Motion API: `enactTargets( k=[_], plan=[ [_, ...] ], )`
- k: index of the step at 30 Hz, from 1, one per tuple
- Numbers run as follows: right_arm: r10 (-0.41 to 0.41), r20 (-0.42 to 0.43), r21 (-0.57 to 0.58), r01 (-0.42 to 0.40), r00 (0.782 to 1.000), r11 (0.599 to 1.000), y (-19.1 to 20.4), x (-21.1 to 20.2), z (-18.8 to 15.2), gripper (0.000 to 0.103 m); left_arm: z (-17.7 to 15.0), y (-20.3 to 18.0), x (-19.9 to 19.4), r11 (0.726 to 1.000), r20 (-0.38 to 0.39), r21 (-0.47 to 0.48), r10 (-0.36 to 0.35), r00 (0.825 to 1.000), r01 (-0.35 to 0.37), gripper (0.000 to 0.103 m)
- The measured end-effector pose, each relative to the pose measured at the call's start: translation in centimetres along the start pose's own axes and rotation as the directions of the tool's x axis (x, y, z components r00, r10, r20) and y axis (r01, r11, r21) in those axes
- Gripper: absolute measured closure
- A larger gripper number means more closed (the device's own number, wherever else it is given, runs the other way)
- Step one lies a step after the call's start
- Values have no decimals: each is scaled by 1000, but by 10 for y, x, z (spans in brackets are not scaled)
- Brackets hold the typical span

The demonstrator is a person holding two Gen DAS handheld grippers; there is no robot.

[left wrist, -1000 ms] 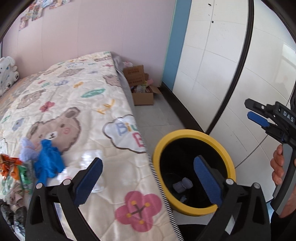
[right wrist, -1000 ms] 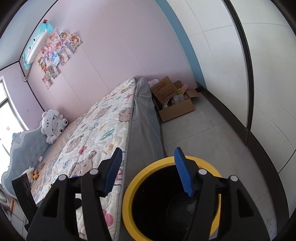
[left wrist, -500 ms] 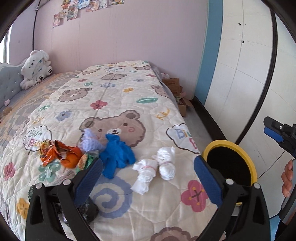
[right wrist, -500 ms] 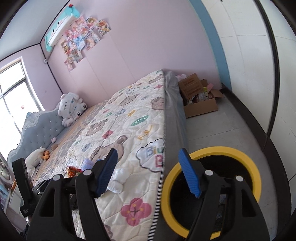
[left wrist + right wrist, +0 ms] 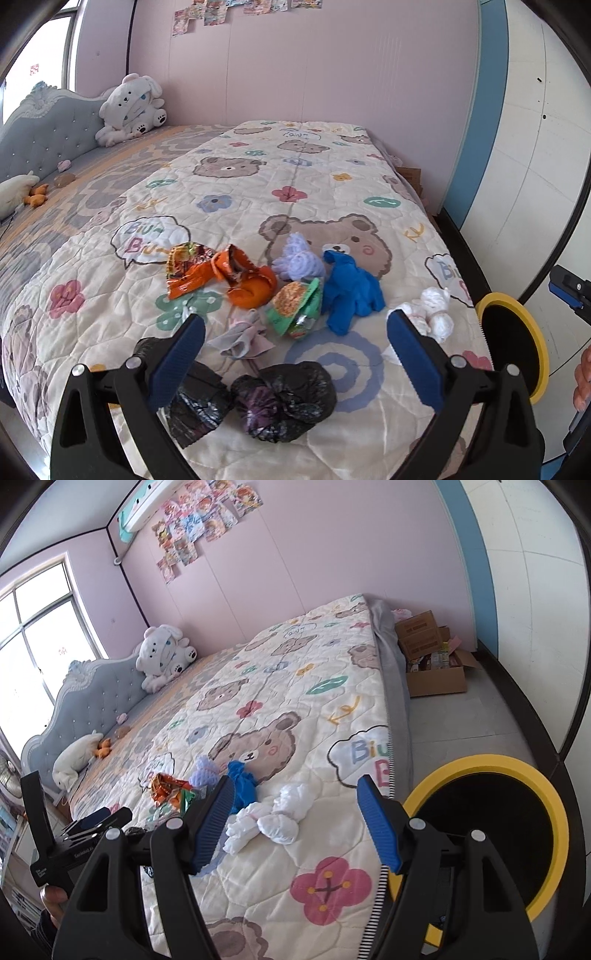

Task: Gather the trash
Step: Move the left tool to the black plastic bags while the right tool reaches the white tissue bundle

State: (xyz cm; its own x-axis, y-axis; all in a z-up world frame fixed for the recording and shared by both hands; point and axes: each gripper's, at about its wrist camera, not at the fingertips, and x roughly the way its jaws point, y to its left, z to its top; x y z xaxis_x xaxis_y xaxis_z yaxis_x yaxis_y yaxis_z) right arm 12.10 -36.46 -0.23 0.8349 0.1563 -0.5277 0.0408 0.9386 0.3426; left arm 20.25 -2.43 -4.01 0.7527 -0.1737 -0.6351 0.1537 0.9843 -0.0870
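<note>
Left tongs (image 5: pixel 295 345) were spread wide, holding nothing and touching nothing, hovering over the near end of the bed (image 5: pixel 258 177). Between and below their pads lay two black bags (image 5: pixel 284 398), side by side. Beyond them was a grey rag (image 5: pixel 242 338), then a green wrapper (image 5: pixel 297 304), an orange wrapper (image 5: pixel 236 275), a lilac wad (image 5: pixel 299 260), a blue glove (image 5: pixel 349 290) and white wads (image 5: pixel 430 310), all on the quilt, clustered close together.

Right tongs (image 5: pixel 297 821) were also spread wide and empty, held above the bed edge. The white wads (image 5: pixel 277 818) showed between their pads, apart from them. The bin (image 5: pixel 554 812), yellow-rimmed, stood on the floor just beside the bed, at the right. Its contents could not be made out.
</note>
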Motion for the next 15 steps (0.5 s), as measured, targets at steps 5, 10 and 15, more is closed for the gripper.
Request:
enactTargets(
  k=[5, 10, 15],
  plan=[
    [-4, -41, -28, 3, 999, 1000, 15, 26, -7, 37, -10, 30, 4, 998, -11, -29, 51, 999, -51, 8],
    [-12, -82, -48, 8, 997, 999, 24, 54, -16, 37, -18, 59, 11, 993, -31, -62, 98, 995, -100, 8],
    [-26, -121, -52, 20, 992, 998, 27, 82, -23, 37, -24, 85, 19, 986, -49, -95, 133, 990, -137, 8]
  ],
)
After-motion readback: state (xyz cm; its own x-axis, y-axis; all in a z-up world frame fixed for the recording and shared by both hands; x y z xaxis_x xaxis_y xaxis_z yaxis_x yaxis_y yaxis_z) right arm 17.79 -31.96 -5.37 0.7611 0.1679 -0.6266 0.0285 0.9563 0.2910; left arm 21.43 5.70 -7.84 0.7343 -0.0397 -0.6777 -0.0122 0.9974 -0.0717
